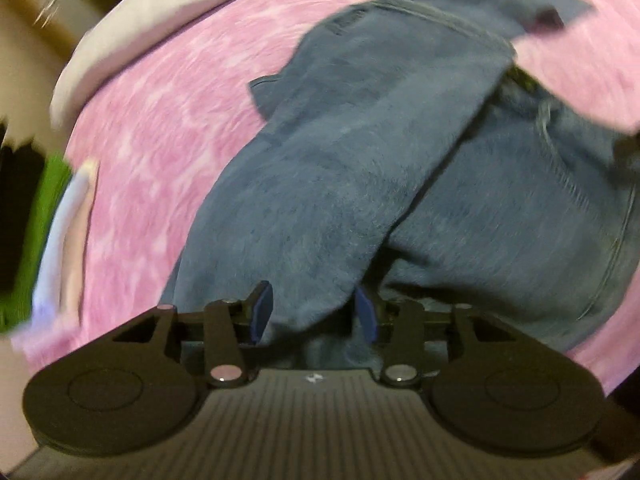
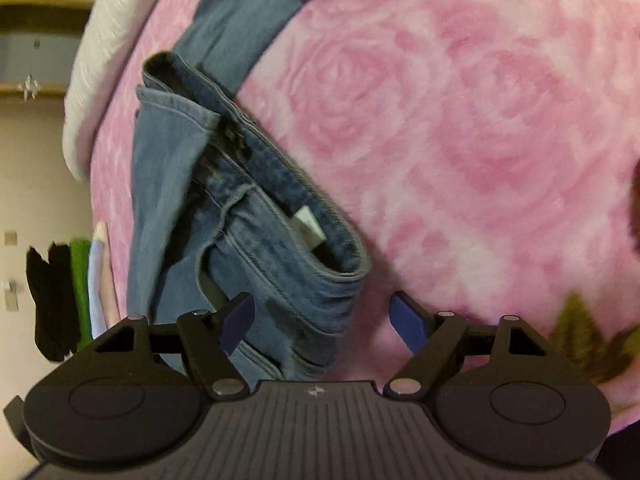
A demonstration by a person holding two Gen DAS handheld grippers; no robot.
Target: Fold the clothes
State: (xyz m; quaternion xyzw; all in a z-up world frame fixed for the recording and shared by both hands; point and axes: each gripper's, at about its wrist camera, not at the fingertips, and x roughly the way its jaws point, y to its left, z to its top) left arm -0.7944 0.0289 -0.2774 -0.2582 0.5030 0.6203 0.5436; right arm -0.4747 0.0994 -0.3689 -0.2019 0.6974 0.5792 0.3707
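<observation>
One pair of jeans (image 1: 360, 160) is seen, spread on a pink rose-print blanket (image 2: 480, 120). In the left view the denim is blurred, its upper end cut off at 1 o'clock. The left gripper (image 1: 316, 312) is part-spread, a faded leg lying between the pads; whether it is pinched cannot be told. The right gripper (image 2: 324, 320) is spread wide, with the folded waistband at 11 o'clock, unpinched.
</observation>
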